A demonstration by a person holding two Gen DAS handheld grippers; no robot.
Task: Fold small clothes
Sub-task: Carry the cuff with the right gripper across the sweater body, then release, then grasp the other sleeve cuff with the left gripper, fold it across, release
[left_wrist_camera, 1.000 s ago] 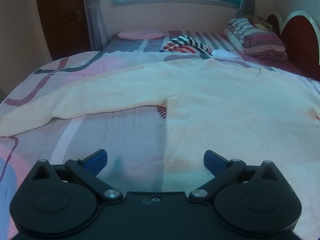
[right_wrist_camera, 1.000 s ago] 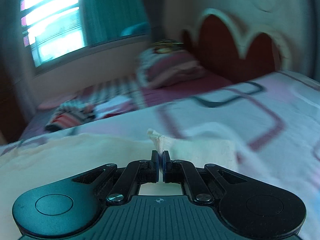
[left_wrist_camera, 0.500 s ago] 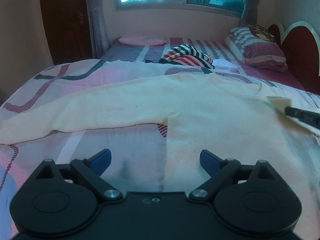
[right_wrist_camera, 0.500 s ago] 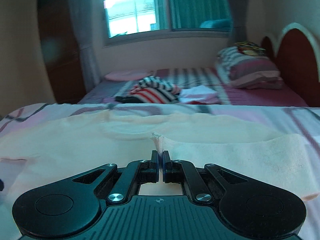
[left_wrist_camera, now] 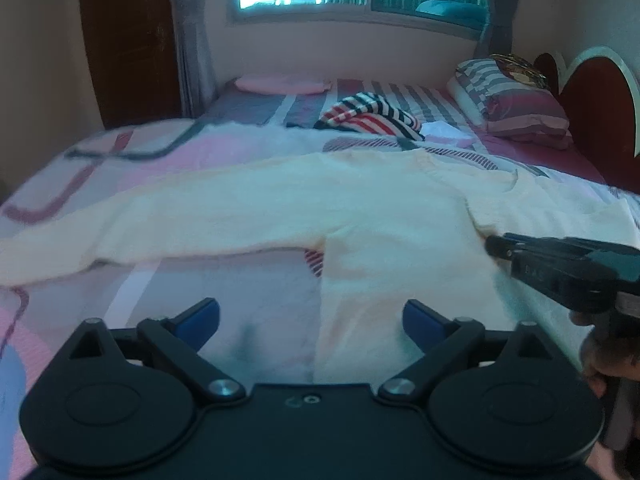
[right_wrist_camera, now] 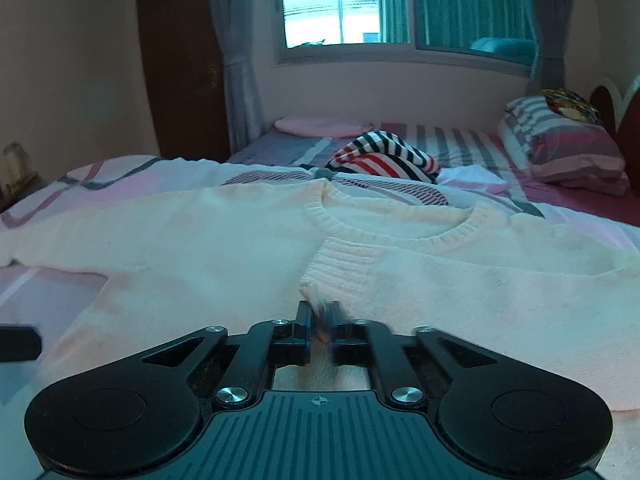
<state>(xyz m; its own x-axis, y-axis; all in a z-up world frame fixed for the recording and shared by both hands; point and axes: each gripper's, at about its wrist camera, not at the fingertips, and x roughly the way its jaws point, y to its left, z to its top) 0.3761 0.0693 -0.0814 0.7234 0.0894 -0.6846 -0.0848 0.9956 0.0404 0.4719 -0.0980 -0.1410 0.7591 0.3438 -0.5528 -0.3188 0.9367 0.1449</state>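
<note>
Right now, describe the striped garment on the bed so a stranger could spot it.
On the bed, look past the spread cream knitted sweater toward the window. There lies a crumpled garment with red, white and dark stripes, the only heaped, boldly striped piece, beside a white cloth.

text: none legible | labels: none | brands: none | numbers: none | signs: none

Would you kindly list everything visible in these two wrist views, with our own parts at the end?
Sweater: one, cream, spread flat on the bed, right sleeve folded across the chest.
Bedspread: one, pink and white with dark lines, under the sweater.
Striped garment: one, red, white and dark, heaped beyond the sweater.
Pillow: one, striped grey and maroon, by the headboard.
Pink cushion: one, far end of the bed.
Window: one, bright, green curtain.
Left tongs: black, blue pads, wide open.
Right tongs: black, just been opening, sleeve cuff between the pads.
</note>
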